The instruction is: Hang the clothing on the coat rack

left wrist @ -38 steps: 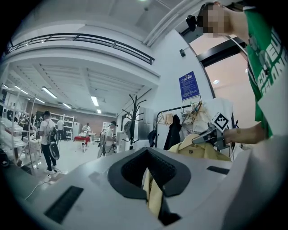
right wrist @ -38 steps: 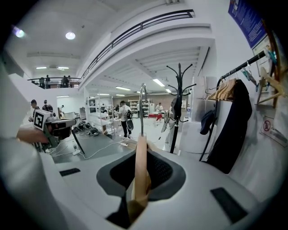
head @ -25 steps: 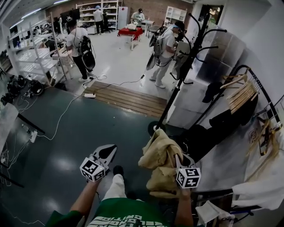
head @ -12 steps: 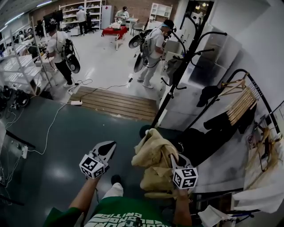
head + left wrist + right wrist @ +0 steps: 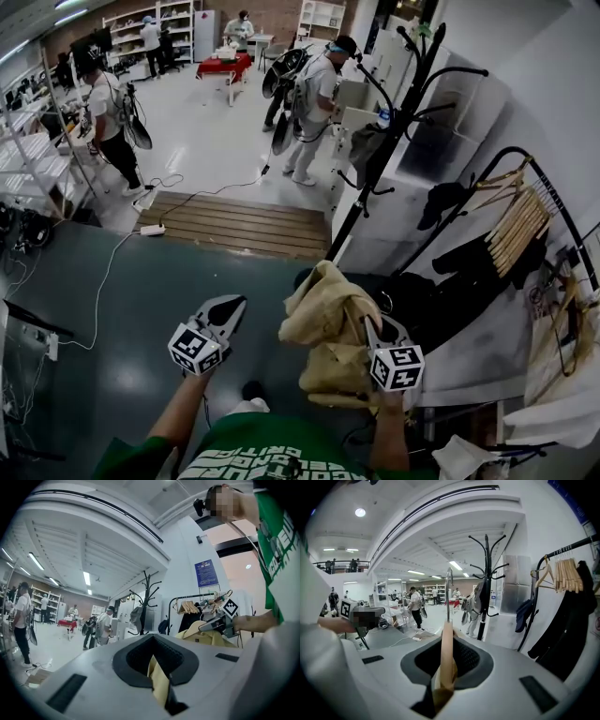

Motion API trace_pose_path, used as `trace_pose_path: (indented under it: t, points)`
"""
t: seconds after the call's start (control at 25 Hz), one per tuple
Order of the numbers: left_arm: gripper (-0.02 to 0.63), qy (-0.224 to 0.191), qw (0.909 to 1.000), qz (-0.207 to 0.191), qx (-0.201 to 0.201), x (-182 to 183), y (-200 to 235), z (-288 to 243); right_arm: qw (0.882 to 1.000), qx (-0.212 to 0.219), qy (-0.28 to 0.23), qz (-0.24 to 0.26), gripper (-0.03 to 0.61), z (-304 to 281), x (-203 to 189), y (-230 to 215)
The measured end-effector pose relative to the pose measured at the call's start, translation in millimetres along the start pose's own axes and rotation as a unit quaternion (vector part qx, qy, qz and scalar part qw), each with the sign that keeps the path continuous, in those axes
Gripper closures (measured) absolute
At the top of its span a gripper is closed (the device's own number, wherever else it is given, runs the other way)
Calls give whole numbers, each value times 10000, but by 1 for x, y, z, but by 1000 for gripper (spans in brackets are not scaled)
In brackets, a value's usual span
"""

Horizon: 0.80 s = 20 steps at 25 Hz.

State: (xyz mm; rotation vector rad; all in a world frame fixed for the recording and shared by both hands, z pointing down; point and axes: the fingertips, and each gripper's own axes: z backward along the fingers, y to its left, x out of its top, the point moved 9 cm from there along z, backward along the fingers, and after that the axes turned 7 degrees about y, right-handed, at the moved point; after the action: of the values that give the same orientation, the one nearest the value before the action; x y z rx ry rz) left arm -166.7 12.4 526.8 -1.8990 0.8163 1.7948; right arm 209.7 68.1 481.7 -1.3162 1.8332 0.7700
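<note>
Coat rack [image 5: 388, 131], black and many-armed, upright on the floor just past the right end of a wooden platform [image 5: 244, 225]. Garment rail [image 5: 562, 211] along the floor's right edge, carrying bare wooden hangers [image 5: 516, 225] and dark clothes. Tan garment [image 5: 323, 323], bunched on a wooden hanger [image 5: 446, 653], held in the air near the coat rack's foot, on the person's side, apart from it. Right gripper [image 5: 380, 336]: jaws clamped on that hanger, metal hook pointing up. Left gripper [image 5: 225, 317]: beside the garment without touching it, jaws together, a thin yellowish strip [image 5: 158, 679] in their seam, nature unclear.
</note>
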Motion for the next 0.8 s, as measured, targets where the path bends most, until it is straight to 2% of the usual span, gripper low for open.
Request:
trace_pose_path:
  t: [0.44, 0.8]
  points:
    - [611, 39, 9996, -51, -283, 13, 40, -52, 9999, -118, 0, 25, 522, -49, 38, -30]
    - [611, 150, 9998, -88, -120, 21, 57, -133, 9994, 184, 145, 271, 523, -92, 50, -71]
